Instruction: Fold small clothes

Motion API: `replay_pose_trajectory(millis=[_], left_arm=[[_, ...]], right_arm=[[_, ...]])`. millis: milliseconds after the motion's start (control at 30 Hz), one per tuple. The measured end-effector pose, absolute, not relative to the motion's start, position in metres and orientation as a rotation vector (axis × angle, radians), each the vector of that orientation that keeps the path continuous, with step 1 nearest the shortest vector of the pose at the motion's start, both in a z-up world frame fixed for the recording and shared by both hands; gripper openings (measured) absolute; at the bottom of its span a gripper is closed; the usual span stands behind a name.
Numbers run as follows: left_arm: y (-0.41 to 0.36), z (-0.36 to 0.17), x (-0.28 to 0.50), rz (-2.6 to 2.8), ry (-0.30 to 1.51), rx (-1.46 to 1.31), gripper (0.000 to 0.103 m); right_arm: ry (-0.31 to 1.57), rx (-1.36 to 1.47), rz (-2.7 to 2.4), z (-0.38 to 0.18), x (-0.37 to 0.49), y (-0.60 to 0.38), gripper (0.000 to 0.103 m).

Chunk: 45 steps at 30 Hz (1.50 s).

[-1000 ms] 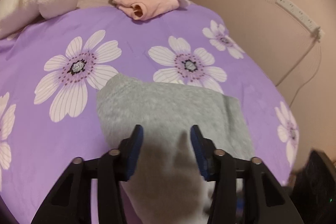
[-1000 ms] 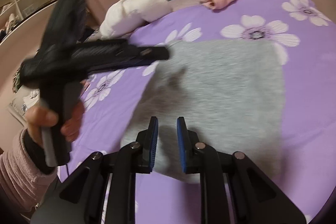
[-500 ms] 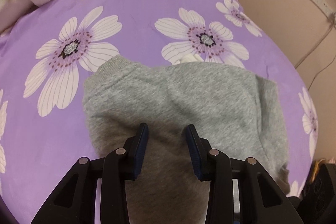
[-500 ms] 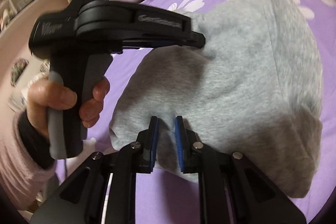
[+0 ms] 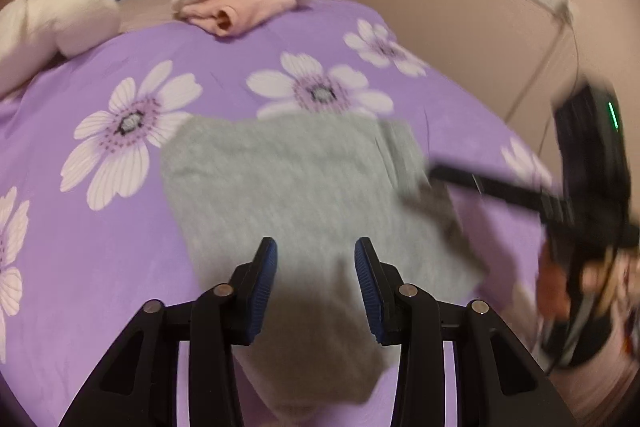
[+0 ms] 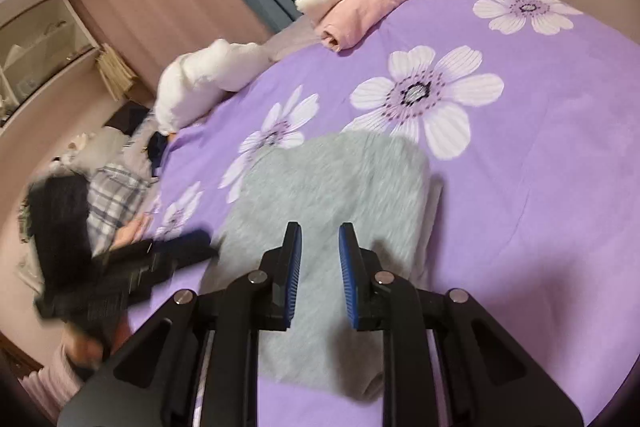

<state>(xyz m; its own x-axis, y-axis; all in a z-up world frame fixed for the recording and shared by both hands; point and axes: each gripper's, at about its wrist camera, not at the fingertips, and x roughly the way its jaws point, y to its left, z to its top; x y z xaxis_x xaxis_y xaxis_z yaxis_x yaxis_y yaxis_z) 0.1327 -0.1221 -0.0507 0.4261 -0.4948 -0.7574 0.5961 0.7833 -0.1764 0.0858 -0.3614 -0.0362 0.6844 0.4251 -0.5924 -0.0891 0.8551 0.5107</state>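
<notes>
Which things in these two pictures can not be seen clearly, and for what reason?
- Grey garment: its near edge is hidden behind the left gripper in the left wrist view.
- Right gripper: motion blur smears it at the right edge of that view; its jaws are opening, nothing between them.
- Checked cloth: blurred and partly covered by the other gripper in the right wrist view.
- Shelf: contents too small.

No text, label, brand or number can be read in either view
</notes>
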Motion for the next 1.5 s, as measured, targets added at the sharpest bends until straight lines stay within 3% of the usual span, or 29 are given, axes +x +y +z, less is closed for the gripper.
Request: replay_pose_trajectory(millis=[333,433,467,667,1167,1267,1400,1500], left_arm=[[-0.099,-0.078,0.116,-0.707,0.908,0.089,0.039],[-0.102,-0.077,0.116,-0.696,0.914,0.092,0.039],[-0.103,-0.076,0.116,-0.693,0.911,0.1,0.039],[-0.103,-0.076,0.115,-0.682,0.921,0.083,0.039],[-0.101,-0.076,0.112,-0.651,0.924,0.049,0.039],[-0.098,-0.071,0.107,-0.634,0.93,0.022,0.039],[-0.092,-0.064,0.096,-0.6,0.928,0.009,0.04],[-0.085,-0.062,0.091,-0.571,0.945,-0.009,0.052]], right_arm=[[0.965,0.505,0.132,-0.098,0.145,-0.381,0.015],[0.929,0.526,0.137,-0.087,0.133,-0.384,0.016],[0.911,0.521,0.145,-0.08,0.127,-0.384,0.022],[0.793,0.401,0.278,-0.032,0.08,-0.361,0.022],[0.923,0.339,0.174,-0.085,0.046,-0.351,0.016],[0.903,0.352,0.172,-0.076,0.039,-0.348,0.018],[0.87,0.365,0.195,-0.062,0.021,-0.343,0.032],[0.863,0.349,0.195,-0.055,0.009,-0.338,0.035]])
